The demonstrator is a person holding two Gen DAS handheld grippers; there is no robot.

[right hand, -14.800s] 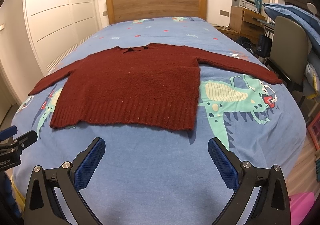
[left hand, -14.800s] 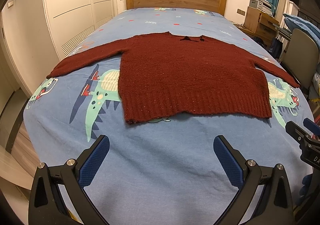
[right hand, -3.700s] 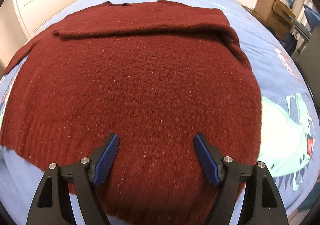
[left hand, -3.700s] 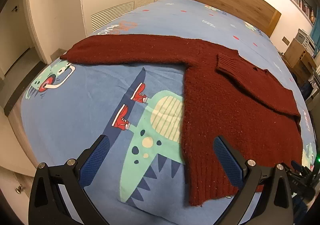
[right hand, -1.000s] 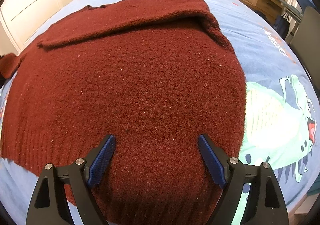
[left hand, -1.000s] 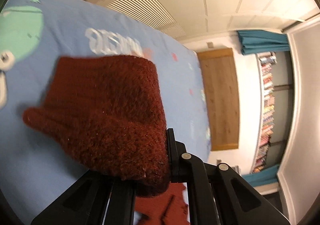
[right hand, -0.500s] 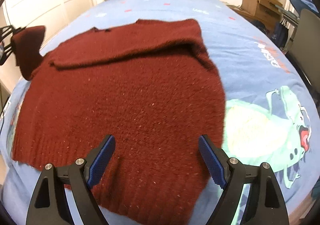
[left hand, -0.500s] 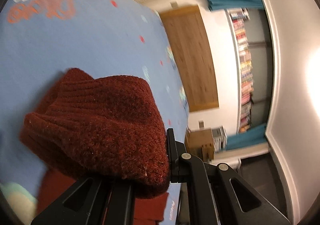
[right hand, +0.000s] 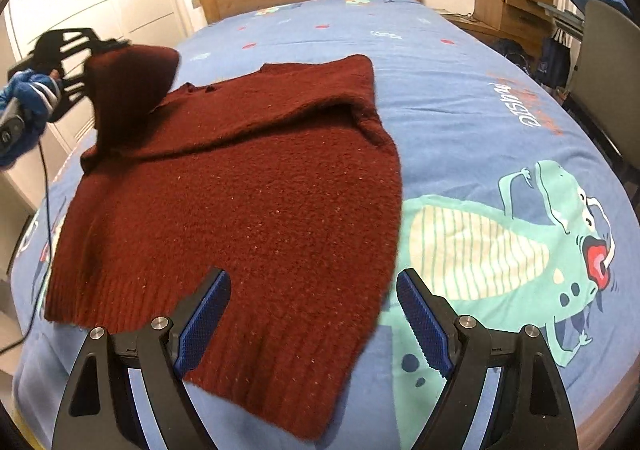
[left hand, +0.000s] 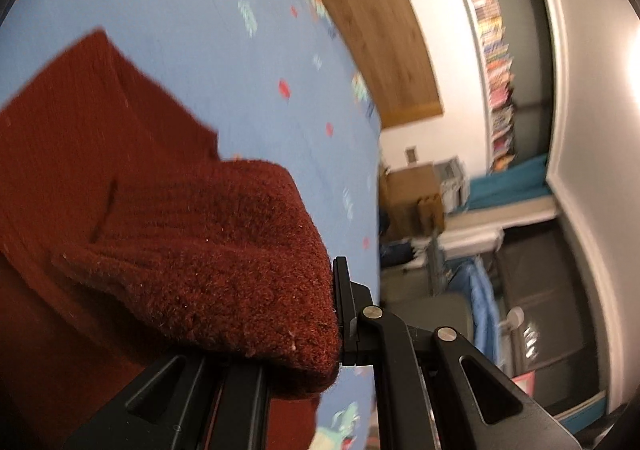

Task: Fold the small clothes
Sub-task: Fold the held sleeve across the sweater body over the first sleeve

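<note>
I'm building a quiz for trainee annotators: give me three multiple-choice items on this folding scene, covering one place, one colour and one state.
1. Where does the sweater's body lie?
A. On the bed
B. On a chair
C. On the floor

2. What colour is the sweater?
A. Green
B. Dark red
C. Grey

3. What is the left gripper doing?
A. Open above the hem
B. Shut on the sleeve
C. Out of view

Answers: 1 A, the body is spread on the blue dinosaur sheet. 2 B, the knit is dark red in both views. 3 B, the cuff is bunched between its jaws and lifted, while the right gripper is open.
</note>
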